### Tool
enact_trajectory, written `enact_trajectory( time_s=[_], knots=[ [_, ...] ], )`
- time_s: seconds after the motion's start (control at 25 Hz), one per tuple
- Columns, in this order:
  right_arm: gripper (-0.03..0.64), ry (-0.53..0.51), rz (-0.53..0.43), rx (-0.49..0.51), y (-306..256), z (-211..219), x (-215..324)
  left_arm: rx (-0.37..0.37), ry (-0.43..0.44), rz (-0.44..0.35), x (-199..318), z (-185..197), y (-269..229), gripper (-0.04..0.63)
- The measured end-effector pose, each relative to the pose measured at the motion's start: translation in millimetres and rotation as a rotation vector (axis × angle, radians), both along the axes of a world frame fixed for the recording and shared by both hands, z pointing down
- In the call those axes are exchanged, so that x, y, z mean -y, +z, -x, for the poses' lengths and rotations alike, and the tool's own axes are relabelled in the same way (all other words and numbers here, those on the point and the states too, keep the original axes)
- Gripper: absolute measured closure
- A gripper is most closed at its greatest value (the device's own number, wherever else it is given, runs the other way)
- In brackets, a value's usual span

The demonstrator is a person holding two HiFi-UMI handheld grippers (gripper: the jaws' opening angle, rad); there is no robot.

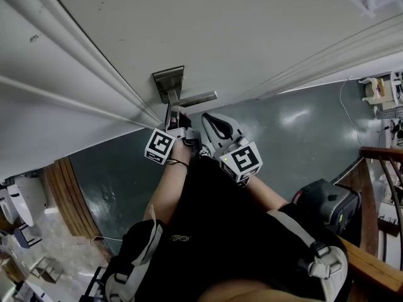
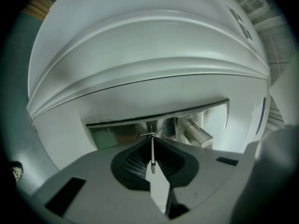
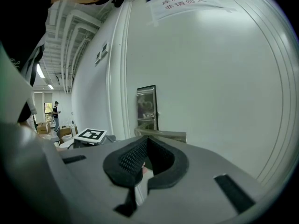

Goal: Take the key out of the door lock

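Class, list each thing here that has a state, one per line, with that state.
Left tool: shut on the key.
Key: edge-on between the pads, in the lock.
Right tool: shut, holding nothing.
Door handle: level, not pressed down.

The person wears a black top (image 1: 214,222). Across the top run pale grey padded straps (image 1: 301,234) with grey buckles (image 1: 324,263). Just above the top, a thin black band (image 1: 178,163) circles the left wrist. Further above, the left gripper (image 1: 175,116) and right gripper (image 1: 211,122) are pale grey with black ribbed pads (image 2: 135,164). Each bears a white cube (image 1: 242,161) printed with black square markers.
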State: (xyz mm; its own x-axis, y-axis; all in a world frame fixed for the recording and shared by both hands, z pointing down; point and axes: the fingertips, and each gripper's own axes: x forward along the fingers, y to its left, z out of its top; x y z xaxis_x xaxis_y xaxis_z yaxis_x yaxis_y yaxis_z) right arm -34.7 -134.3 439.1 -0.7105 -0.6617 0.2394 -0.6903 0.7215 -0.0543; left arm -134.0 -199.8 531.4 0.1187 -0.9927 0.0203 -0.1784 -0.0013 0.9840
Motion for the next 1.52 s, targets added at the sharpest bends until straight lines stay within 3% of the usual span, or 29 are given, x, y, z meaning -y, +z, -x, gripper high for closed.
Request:
enact_trajectory(
  time_s=[0.2,0.36,1.16,1.52],
  knots=[
    [0.609,0.001,0.009,-0.004,-2,-2,0,-0.074,-0.073,-0.01,-1,2,1,0.557],
    [0.609,0.025,0.032,-0.009,3,-9,-1,-0.076,-0.112,0.011,1,2,4,0.557],
    [0.609,0.023,0.011,-0.004,-1,-17,-10,-0.125,-0.125,-0.026,-19,-3,7,0.56],
    [0.609,0.014,0.015,0.004,1,-16,-10,-0.091,-0.098,-0.047,-22,-6,3,0.56]
  ],
)
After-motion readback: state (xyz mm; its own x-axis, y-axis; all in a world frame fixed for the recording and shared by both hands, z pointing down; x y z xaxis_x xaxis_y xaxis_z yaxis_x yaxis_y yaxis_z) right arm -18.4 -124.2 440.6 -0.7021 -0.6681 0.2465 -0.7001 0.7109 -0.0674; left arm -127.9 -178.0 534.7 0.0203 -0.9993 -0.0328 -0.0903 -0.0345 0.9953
